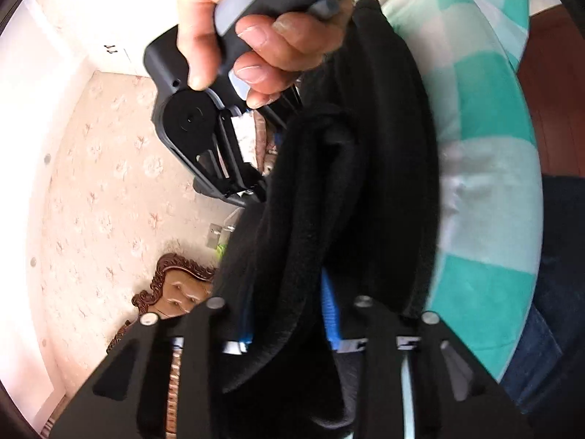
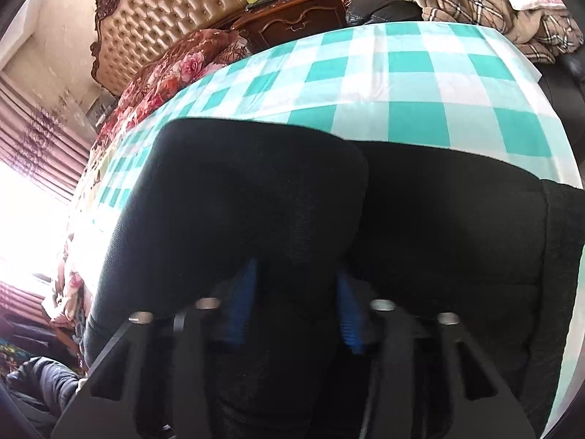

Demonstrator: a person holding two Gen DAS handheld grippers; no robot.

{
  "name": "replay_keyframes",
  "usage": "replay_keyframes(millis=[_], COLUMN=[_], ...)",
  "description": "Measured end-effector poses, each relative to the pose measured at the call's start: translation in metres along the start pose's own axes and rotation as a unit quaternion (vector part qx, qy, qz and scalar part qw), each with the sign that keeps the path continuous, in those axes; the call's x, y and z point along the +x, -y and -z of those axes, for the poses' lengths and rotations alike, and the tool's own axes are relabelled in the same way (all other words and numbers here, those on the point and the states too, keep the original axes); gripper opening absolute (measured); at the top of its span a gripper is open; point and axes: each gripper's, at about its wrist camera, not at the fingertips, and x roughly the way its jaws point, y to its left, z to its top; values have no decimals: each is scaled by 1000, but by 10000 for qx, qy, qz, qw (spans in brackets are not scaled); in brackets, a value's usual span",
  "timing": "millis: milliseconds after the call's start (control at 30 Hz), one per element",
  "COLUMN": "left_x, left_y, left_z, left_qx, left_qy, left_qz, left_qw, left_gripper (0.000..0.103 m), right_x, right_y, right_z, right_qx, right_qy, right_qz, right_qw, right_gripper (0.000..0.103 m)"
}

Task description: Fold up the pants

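Left wrist view: the left gripper (image 1: 289, 329) pinches a fold of black pants (image 1: 351, 190) between its blue pads, beside a teal checked sheet (image 1: 486, 197); a hand (image 1: 256, 29) holds the right gripper (image 1: 252, 190) ahead. Right wrist view: its fingers clamp the pants (image 2: 263, 197), which drape over the sheet (image 2: 402, 73).

Black pants (image 2: 256, 201) cover the right tool's (image 2: 296, 307) fingertips; in the left view the other tool (image 1: 234, 168) disappears behind cloth.
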Motion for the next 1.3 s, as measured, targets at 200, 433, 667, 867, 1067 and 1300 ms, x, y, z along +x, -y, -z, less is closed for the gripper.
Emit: replay_keyframes(millis=[200, 433, 667, 867, 1067, 1300], left_x=[1, 21, 54, 55, 60, 53], left_y=[-34, -14, 15, -16, -6, 7], left_z=[-31, -74, -61, -89, -106, -110], left_qx=[116, 448, 827, 512, 386, 164], left_qy=[488, 1050, 998, 1095, 1234, 1348], left_qz=[-484, -425, -3, -297, -245, 137], left_qw=[9976, 9925, 9916, 9922, 9913, 9906], left_gripper=[27, 27, 27, 27, 27, 58], right_x=[-78, -107, -76, -118, -123, -90], right_y=[8, 65, 101, 74, 90, 112], right_z=[-13, 3, 19, 11, 12, 27], right_qx=[-52, 328, 625, 247, 325, 314], right_qy=[531, 578, 452, 796, 774, 663], right_qz=[-133, 329, 300, 456, 817, 1441], right_qw=[9985, 9972, 9966, 9955, 9931, 9868], right_gripper=[25, 25, 24, 23, 22, 24])
